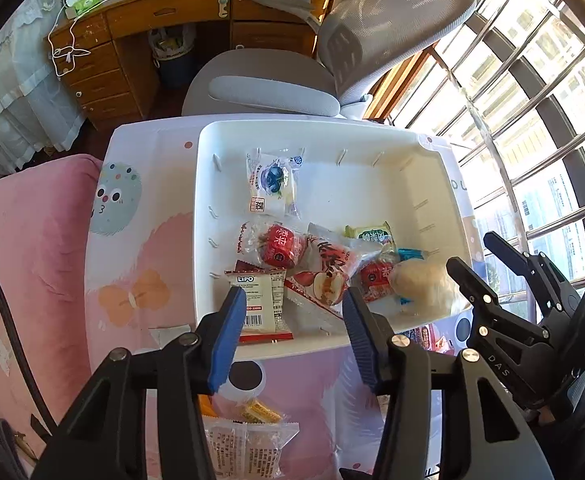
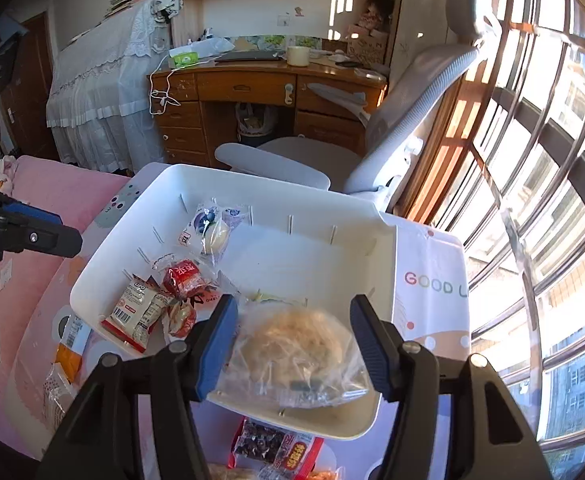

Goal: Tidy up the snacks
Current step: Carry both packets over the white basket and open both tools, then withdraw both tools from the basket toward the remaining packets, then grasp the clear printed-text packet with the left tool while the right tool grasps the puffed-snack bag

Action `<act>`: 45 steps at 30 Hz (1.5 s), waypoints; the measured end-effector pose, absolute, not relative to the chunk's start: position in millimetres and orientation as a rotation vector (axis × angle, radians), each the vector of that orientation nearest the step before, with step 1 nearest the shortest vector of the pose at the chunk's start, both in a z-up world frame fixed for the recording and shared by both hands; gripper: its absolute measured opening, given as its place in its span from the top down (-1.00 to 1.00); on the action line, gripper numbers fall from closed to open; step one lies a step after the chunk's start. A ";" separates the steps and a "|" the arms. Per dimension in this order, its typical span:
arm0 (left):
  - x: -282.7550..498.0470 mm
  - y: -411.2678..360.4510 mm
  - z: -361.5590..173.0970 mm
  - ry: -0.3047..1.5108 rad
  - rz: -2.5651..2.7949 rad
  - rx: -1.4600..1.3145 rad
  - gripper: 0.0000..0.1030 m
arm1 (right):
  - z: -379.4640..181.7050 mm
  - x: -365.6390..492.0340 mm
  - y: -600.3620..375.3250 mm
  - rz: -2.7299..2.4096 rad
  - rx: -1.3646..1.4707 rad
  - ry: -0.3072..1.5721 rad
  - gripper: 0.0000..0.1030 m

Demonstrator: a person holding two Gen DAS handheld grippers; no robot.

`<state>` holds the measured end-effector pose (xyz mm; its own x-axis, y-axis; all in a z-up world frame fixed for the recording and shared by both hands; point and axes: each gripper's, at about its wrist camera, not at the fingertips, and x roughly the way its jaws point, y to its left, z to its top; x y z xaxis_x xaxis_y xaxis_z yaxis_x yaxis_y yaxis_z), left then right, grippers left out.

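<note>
A white bin stands on a cartoon-print tablecloth. In it lie a blueberry packet, a LIPO packet, red packets and a green one. My right gripper is shut on a round pastry in a clear bag, held over the bin's near right corner. My left gripper hangs open above the bin's near edge with nothing between its blue pads. Its fingers also show at the left of the right wrist view.
Loose snacks lie on the cloth in front of the bin: a clear packet, a red-and-black packet, an orange one. A grey office chair and a wooden desk stand behind the table. Pink bedding lies left, a barred window right.
</note>
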<state>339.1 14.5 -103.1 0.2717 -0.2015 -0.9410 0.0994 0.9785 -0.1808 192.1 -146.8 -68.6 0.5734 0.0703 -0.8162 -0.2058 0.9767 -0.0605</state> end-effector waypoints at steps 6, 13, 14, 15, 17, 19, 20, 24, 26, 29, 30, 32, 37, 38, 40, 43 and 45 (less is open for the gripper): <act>334.7 13.1 -100.0 1.267 -0.217 -0.089 0.05 | -67.1 189.3 -154.4 0.139 -0.111 0.975 -0.15; 310.8 12.9 -91.8 1.251 -0.228 -0.085 0.05 | -58.6 176.5 -162.3 0.138 -0.008 1.029 -0.15; 306.2 12.9 -91.2 1.251 -0.228 -0.085 0.05 | -57.4 173.4 -163.3 0.133 0.005 1.035 -0.15; 300.9 13.5 -90.5 1.249 -0.227 -0.086 0.05 | -56.2 170.2 -164.4 0.129 0.021 1.043 -0.15; 288.9 15.8 -88.4 1.245 -0.220 -0.090 0.05 | -54.1 163.0 -166.0 0.115 0.047 1.056 -0.15; 276.3 19.0 -85.7 1.243 -0.220 -0.108 0.05 | -52.8 154.7 -168.1 0.102 0.063 1.069 -0.15; 269.4 20.7 -83.4 1.238 -0.224 -0.115 0.05 | -52.2 151.0 -168.4 0.098 0.070 1.077 -0.15; 243.4 29.1 -76.3 1.214 -0.212 -0.132 0.00 | -50.9 135.0 -168.3 0.087 0.096 1.120 -0.15; 231.8 35.3 -74.9 1.203 -0.204 -0.150 -0.06 | -51.1 128.0 -168.3 0.084 0.116 1.149 -0.15; 216.7 43.4 -76.4 1.191 -0.186 -0.164 -0.13 | -52.9 118.2 -168.3 0.081 0.150 1.186 -0.15; 212.1 46.1 -78.2 1.190 -0.181 -0.167 -0.20 | -54.5 115.1 -168.4 0.077 0.162 1.201 -0.15; 203.1 50.9 -82.9 1.186 -0.168 -0.168 -0.29 | -58.9 109.3 -168.6 0.066 0.181 1.232 -0.15; 180.8 62.6 -99.7 1.189 -0.133 -0.143 -0.36 | -71.4 96.4 -167.7 0.038 0.220 1.308 -0.15; 176.7 65.6 -104.2 1.193 -0.129 -0.141 -0.39 | -74.0 94.4 -167.3 0.032 0.224 1.322 -0.16; 169.1 69.7 -113.0 1.200 -0.127 -0.135 -0.47 | -79.4 90.7 -166.9 0.023 0.230 1.349 -0.16; 160.8 73.3 -127.9 1.222 -0.115 -0.121 -0.60 | -89.5 85.4 -165.9 0.018 0.253 1.393 -0.20; 156.3 75.2 -139.4 1.244 -0.108 -0.116 -0.61 | -98.5 82.3 -165.8 0.013 0.285 1.427 -0.22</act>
